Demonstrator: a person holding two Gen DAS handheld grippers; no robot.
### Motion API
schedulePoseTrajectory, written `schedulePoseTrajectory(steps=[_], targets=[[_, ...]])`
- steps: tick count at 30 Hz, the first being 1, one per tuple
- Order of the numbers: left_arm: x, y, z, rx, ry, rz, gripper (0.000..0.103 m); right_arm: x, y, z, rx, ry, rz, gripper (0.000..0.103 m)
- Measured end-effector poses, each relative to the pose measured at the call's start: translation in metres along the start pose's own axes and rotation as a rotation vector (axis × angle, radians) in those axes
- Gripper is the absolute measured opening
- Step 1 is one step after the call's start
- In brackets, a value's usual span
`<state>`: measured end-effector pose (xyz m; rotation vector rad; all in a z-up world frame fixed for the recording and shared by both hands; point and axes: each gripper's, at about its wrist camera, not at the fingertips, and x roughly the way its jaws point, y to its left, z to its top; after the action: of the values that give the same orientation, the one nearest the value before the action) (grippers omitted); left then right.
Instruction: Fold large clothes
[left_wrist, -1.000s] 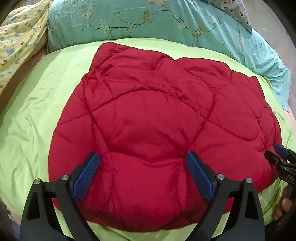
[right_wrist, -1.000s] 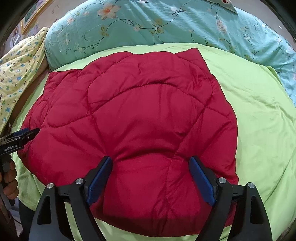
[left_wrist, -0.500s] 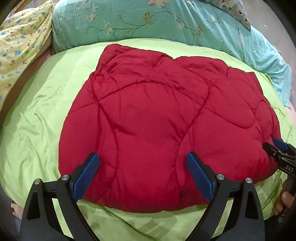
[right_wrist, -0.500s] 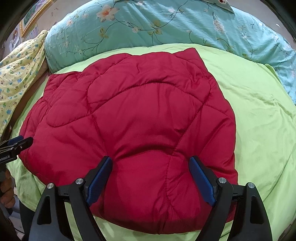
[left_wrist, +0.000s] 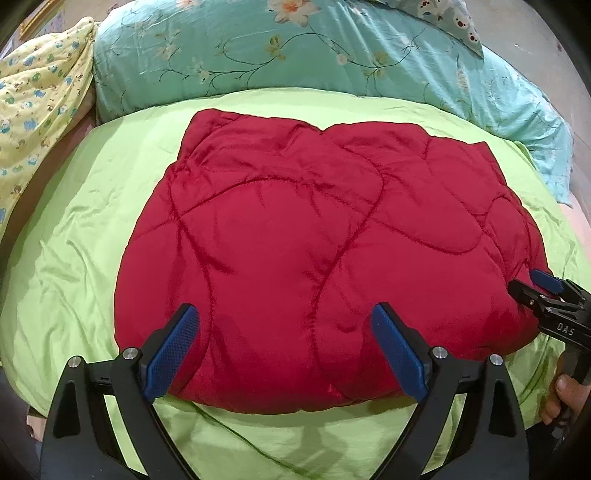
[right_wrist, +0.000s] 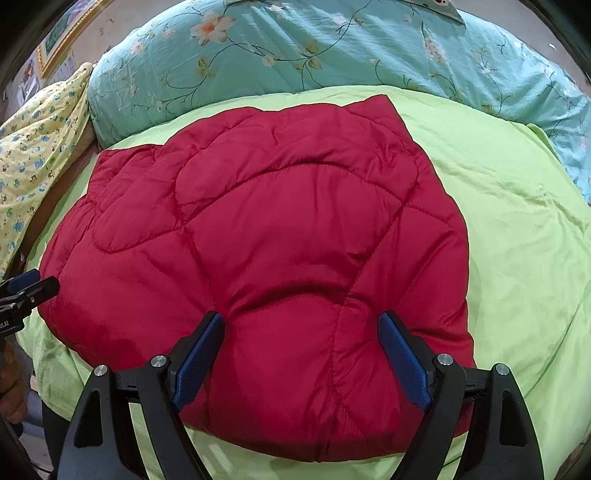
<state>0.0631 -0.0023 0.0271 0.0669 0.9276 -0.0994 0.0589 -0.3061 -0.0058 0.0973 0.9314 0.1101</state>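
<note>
The red quilted jacket (left_wrist: 314, 251) lies folded into a compact bundle on the green bedsheet (left_wrist: 92, 229), so both hand-held grippers, left (left_wrist: 284, 350) and right (right_wrist: 299, 354), hover spread, empty.

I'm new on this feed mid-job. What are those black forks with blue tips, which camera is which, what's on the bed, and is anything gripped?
No robot arm here: a person holds a two-finger gripper in each hand, with a fisheye camera on each looking along its fingers. One picture is from the left gripper, the other from the right gripper; each also shows the other gripper at its edge. The black forks are the fingers, the blue parts their pads. On the green sheet lies a red quilted jacket, folded into a compact block, with a floral blue quilt behind. Both grippers are open above the jacket's near edge; nothing is gripped.
</note>
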Motion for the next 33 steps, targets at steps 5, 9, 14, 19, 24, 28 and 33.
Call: schedulePoseTrajectory(steps=[5,9,14,19,24,28,33], targets=[[0.010,0.002,0.008,-0.016,0.020,0.006,0.095,-0.025,0.017,0.009,-0.038,-0.054,0.037,0.087],[0.025,0.005,0.014,-0.039,0.046,-0.018,0.096,-0.020,0.035,0.025,-0.075,-0.047,0.078,0.087],[0.039,0.004,0.025,-0.040,0.051,-0.014,0.097,0.007,0.045,0.050,-0.112,-0.028,0.036,0.087],[0.057,0.000,0.033,-0.037,0.042,0.012,0.103,0.040,0.033,0.063,-0.089,0.013,-0.015,0.095],[0.066,-0.002,0.039,-0.037,0.026,0.034,0.103,0.049,0.035,0.069,-0.080,0.011,-0.045,0.096],[0.068,-0.002,0.039,-0.035,0.013,0.047,0.103,0.051,0.036,0.067,-0.078,-0.002,-0.056,0.097],[0.067,-0.001,0.037,-0.046,-0.002,0.058,0.103,0.053,0.036,0.067,-0.083,-0.028,-0.073,0.097]])
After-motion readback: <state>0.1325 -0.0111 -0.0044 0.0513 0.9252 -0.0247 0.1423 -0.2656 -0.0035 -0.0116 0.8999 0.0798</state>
